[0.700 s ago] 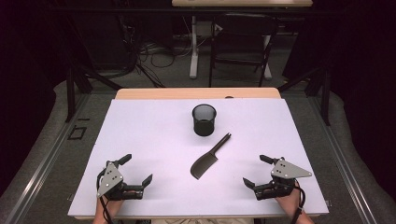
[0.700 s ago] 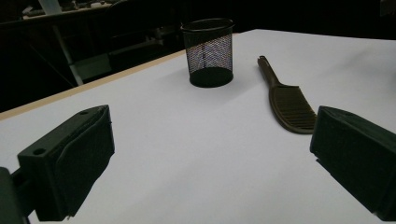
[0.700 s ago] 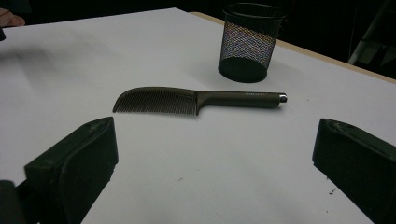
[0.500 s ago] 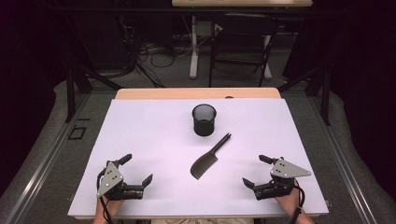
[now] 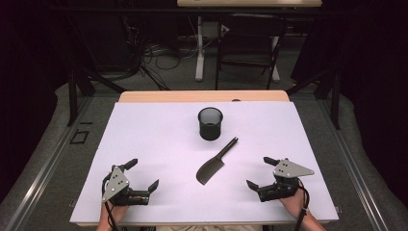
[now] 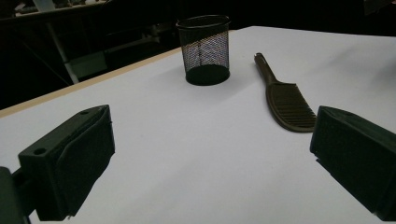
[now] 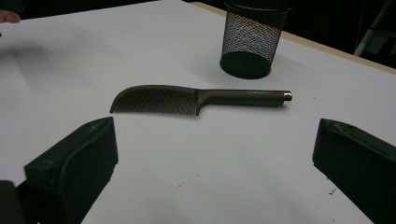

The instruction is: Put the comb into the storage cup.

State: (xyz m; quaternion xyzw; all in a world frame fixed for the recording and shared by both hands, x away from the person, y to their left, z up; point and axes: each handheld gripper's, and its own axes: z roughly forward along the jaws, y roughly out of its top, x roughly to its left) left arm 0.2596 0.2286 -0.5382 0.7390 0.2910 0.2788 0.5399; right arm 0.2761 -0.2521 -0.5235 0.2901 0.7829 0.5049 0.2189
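Nothing is in hand yet: the comb [image 5: 211,169] lies flat on the white worktop [image 5: 144,139], untouched, at the lower middle of the high view, and the mesh cup [image 5: 210,123] stands upright and empty just above it, near but apart from the handle tip. Judging from this layout, the likely job is to lift the comb and stand it in the cup, so the reach, the grasp, the carry and the drop all remain. The left hand-held gripper [image 5: 142,175] rests at the lower left with its jaws spread wide and nothing between them; the right hand-held gripper [image 5: 259,172] sits at the lower right, likewise wide and empty, well apart from the comb. In the right gripper view the comb [image 7: 196,99] is dark brown, with a broad curved back, fine teeth along its near edge and a slim straight handle ending in a small metal cap that points toward the cup [image 7: 252,39]. In the left gripper view it [image 6: 285,100] lies at the right of the frame, teeth end nearest.
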